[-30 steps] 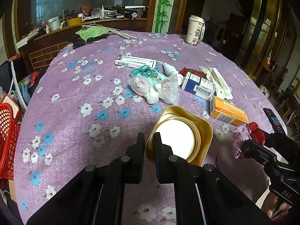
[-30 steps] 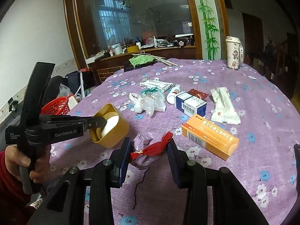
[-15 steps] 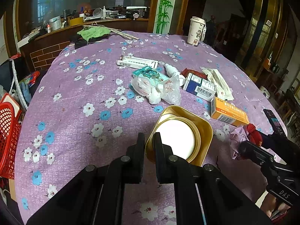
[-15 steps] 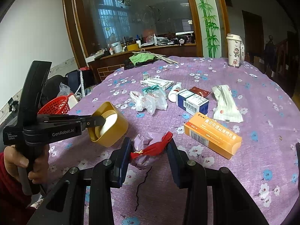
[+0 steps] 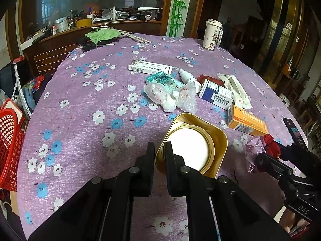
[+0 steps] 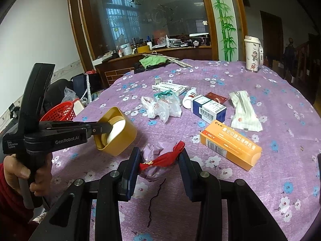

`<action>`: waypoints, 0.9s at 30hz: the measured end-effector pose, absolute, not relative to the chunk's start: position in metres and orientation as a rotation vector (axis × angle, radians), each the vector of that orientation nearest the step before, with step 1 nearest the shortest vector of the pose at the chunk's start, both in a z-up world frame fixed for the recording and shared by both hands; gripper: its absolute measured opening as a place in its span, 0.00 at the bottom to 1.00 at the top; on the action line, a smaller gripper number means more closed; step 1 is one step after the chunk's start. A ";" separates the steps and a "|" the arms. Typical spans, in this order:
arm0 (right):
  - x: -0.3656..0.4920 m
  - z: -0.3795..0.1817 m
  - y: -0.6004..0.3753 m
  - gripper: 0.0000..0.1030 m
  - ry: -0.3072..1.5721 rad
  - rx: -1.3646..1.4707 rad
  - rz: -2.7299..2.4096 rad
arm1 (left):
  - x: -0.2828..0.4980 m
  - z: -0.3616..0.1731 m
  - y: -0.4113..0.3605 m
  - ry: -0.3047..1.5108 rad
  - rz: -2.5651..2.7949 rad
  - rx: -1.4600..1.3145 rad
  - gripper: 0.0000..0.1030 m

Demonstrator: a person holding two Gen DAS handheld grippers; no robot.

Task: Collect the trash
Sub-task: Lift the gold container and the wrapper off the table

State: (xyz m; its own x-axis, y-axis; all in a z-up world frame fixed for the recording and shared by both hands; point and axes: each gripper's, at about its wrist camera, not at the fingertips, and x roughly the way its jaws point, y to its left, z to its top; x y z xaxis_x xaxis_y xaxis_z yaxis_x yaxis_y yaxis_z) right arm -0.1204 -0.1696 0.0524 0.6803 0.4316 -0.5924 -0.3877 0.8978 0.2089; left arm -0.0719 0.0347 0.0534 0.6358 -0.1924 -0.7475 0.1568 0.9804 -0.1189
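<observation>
Nearest in the right wrist view, the right tool [image 6: 158, 160] is clenched on a crumpled wad of lilac and red wrapper [image 6: 160, 158], its two pads pressing the wad from either side just above the purple flowered worktop [image 6: 280, 104]. A thin dark thread [image 6: 155, 202] lies on the cloth right below the wad.

To the left of it, the left tool [image 6: 107, 127], held in a person's hand [image 6: 24, 172] with a red sleeve, is clamped tight on the near wall of a small gold bin [image 5: 200, 140] with a white inside. The bin is lifted off the cloth and tipped so its open mouth faces back toward the tools. The wad sits just to the right of the bin, apart from it.

Beyond the wad, to the right, lies an orange box [image 6: 230, 144], flat on the cloth. Farther back come a blue and white box [image 6: 208, 108], a long white sachet [image 6: 244, 110] to its right, and a heap of clear crumpled plastic bags [image 6: 160, 106] to its left. Behind those lie a small white bottle [image 6: 189, 97] on its side, a dark red packet [image 6: 216, 97] and a flat white carton [image 6: 170, 87].

At the far right edge stands a lidded cup [image 6: 251, 55], upright. At the far left edge lies a green cloth [image 6: 153, 60]. Off the worktop to the left sits a red mesh basket [image 6: 60, 111].
</observation>
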 end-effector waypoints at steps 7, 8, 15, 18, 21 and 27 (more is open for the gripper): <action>-0.118 0.054 -0.162 0.40 0.687 0.061 0.478 | -0.073 0.056 0.038 0.852 -0.188 -0.047 0.09; -0.118 0.054 -0.161 0.40 0.687 0.059 0.479 | -0.073 0.056 0.039 0.851 -0.185 -0.047 0.09; -0.115 0.053 -0.151 0.40 0.701 0.052 0.487 | -0.074 0.058 0.042 0.840 -0.168 -0.043 0.09; -0.114 0.054 -0.149 0.40 0.706 0.052 0.490 | -0.074 0.058 0.043 0.838 -0.167 -0.045 0.09; -0.113 0.055 -0.146 0.40 0.709 0.050 0.493 | -0.075 0.059 0.046 0.834 -0.163 -0.051 0.09; -0.110 0.058 -0.139 0.40 0.716 0.047 0.498 | -0.077 0.062 0.056 0.823 -0.151 -0.066 0.09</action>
State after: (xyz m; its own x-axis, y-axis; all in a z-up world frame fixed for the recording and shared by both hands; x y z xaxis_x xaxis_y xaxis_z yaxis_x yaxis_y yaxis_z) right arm -0.1096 -0.1394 0.0576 0.6432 0.4523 -0.6178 -0.4210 0.8829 0.2081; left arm -0.0772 0.0558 0.0620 0.6702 -0.1593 -0.7249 0.1084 0.9872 -0.1167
